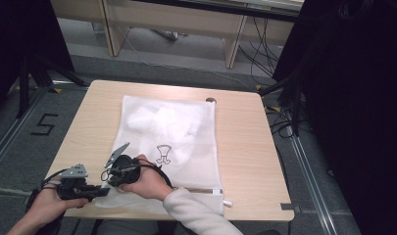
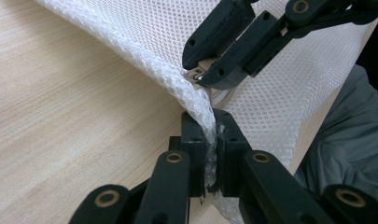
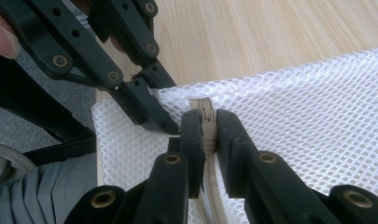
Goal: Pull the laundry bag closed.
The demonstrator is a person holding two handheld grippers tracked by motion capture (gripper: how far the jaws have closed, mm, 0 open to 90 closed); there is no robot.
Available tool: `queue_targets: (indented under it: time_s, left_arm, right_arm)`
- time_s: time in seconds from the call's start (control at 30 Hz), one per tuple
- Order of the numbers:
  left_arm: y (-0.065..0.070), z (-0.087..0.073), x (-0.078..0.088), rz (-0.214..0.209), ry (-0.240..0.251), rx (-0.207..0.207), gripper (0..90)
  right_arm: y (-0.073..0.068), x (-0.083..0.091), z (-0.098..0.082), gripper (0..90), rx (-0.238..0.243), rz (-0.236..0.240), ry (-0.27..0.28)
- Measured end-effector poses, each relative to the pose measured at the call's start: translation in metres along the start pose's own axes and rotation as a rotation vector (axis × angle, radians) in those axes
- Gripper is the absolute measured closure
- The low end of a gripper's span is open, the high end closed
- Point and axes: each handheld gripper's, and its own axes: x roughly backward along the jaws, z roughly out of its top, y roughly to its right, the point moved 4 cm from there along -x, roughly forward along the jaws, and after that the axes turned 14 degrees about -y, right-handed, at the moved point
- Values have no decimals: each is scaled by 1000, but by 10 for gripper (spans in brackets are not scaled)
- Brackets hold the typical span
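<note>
Two tongs [image 2: 210, 128] [image 3: 207, 128], pinching mesh [image 2: 144, 42] versus zipper [image 3: 206, 116].

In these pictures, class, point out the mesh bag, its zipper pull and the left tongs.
mesh bag [image 1: 186, 132], high view, middle of the white netting.
zipper pull [image 3: 208, 122], right gripper view, beige tab between the jaws.
left tongs [image 2: 210, 140], left gripper view, between the fingertips.

The mesh bag [image 1: 186, 142] is white with a fine honeycomb weave and a small black outline drawing near its middle. Its zipper [image 3: 208, 126] is beige. The surface [image 1: 245, 142] beneath the bag is pale wood grain. Both grippers, left [image 1: 104, 192] and right [image 1: 106, 172], are black with brass-coloured rivets. The sleeve [image 1: 196, 213] beside the bag is cream.
</note>
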Motion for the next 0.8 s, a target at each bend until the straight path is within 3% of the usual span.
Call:
queue_targets:
  time_s: [0.07, 0.2, 0.63, 0.7, 0.73, 0.8]
  left_arm:
    - [0, 1, 1, 16, 7, 6, 842]
    - [0, 1, 3, 3, 10, 37, 847]
    - [-1, 2, 5, 5, 37, 51, 851]
    - [-1, 2, 6, 0, 42, 51, 851]
    - [-1, 2, 6, 4, 47, 46, 851]
    - [-1, 3, 8, 0, 42, 45, 851]
  right_arm:
    - [-2, 0, -1, 823, -14, -5, -19]
    - [-1, 1, -3, 823, -20, 2, -28]
    - [-2, -3, -9, 823, -32, 9, -53]
    - [1, -4, -10, 823, -11, -20, -67]
    - [-2, -4, -10, 823, -35, 0, -65]
    - [0, -5, -12, 823, -20, -25, -86]
